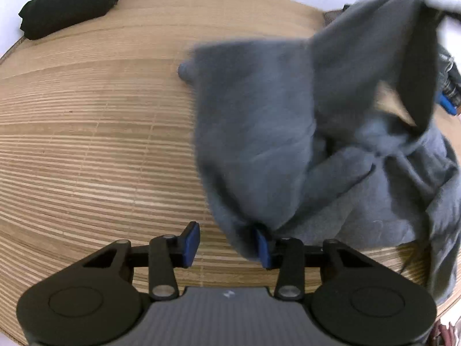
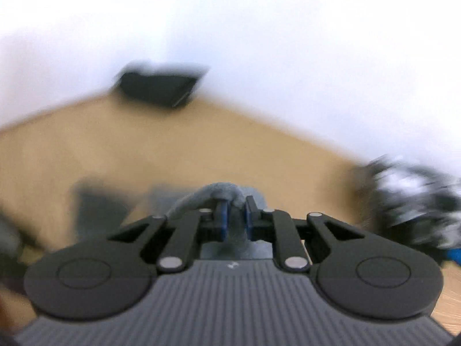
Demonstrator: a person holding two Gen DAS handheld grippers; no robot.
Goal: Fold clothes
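Lifting a crumpled grey fleece garment [image 1: 259, 132] off a striped bamboo mat [image 1: 95, 132].
Right claw [image 2: 235, 219] stands narrow, clamped on a bunched grey fold; left claw [image 1: 227, 245] gapes, its right pad touching the cloth edge; a folded black garment [image 1: 69, 5] lies far left.

left hand-held gripper [image 1: 227, 245] jaws apart | grey garment [image 1: 288, 132] draped over right finger | bamboo mat [image 1: 95, 132]

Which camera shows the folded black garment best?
The left wrist view: the folded black garment is sharp at the bamboo mat's far corner. The right wrist view shows it only as a motion-blurred dark block.
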